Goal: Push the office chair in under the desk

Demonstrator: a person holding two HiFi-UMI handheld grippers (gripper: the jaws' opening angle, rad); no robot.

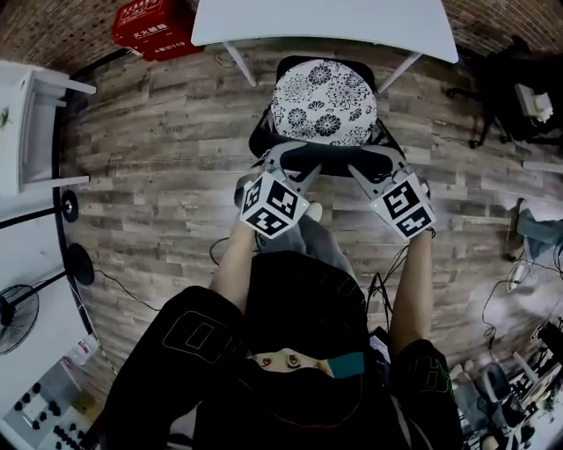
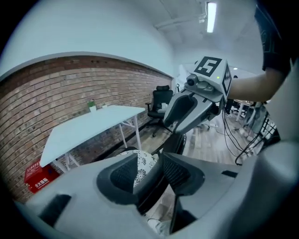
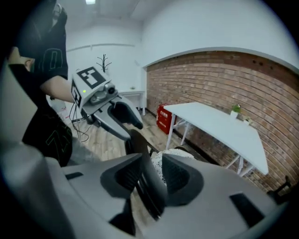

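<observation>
Seen from the head view: office chair (image 1: pixel 262 134) at 12 o'clock on the wooden floor (image 1: pixel 158 176), with a flower-patterned cushion (image 1: pixel 324 98) on the seat. Sits just at 6 o'clock of the white surface (image 1: pixel 325 19), seat front at that surface's near edge, most of the chair out from under it. Black backrest (image 1: pixel 324 163) on the chair's 6 o'clock side, nearest the person.

Holds one claw in each hand, both arms stretched toward the backrest, marker cubes up. Left claw (image 2: pixel 148 172) at 7 o'clock of the cushion, right claw (image 3: pixel 150 176) at 5 o'clock, apart from each other along the backrest's top edge.

Left claw spread, pinching nothing: backrest edge between the pads, close against the pad at 3 o'clock in the left gripper view, cushion showing through the gap on the other side. Right claw likewise spread: backrest edge between its pads, close against the pad at 9 o'clock in the right gripper view, cushion showing in the gap beside the other pad. Actual contact with either pad unclear.

Red box (image 1: pixel 154 26) on the floor at 10 o'clock of the chair, by the brick wall (image 2: pixel 70 88). Another black chair (image 2: pixel 161 99) farther along that wall. Standing fan (image 1: pixel 13 318) at 8 o'clock in the head view.
</observation>
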